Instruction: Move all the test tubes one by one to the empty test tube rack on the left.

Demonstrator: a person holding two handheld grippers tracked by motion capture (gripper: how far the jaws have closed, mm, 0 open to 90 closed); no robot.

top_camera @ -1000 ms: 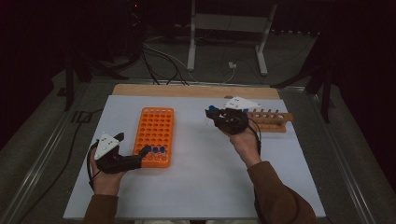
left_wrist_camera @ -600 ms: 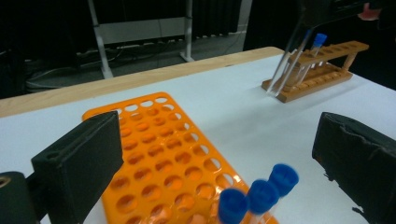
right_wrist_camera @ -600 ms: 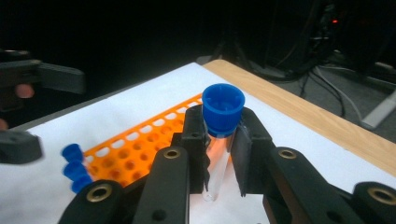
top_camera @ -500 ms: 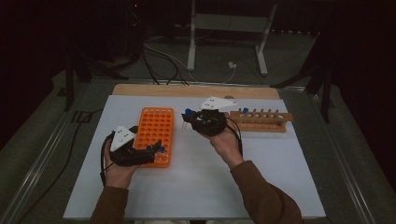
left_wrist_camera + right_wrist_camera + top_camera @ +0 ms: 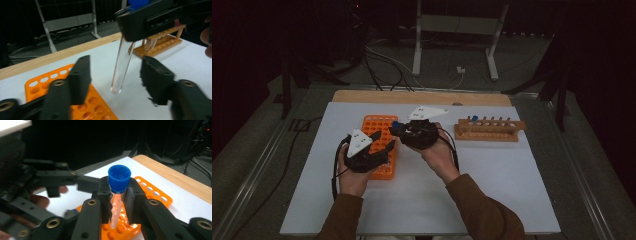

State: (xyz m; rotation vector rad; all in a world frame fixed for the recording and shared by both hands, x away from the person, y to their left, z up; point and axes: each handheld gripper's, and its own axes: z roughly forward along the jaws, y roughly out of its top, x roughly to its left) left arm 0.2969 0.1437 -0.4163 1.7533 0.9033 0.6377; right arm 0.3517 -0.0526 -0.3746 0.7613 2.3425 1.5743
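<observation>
Grippers, two, one in each of your hands. Your left gripper [image 5: 381, 144] sits over the near end of the orange rack [image 5: 382, 126], count one, lying on the white table [image 5: 512, 175]; its jaws have just been closing, and in the left gripper view they stand partly spread on either side of the glass without touching it. Test tube [image 5: 123, 62], clear with a blue cap, count one in hand: your right gripper [image 5: 395, 128] pinches it just under the cap and hangs it upright above the orange rack. Wooden rack [image 5: 490, 130], count one, stands well right, carrying one blue-capped tube [image 5: 473, 120] at its left end.
</observation>
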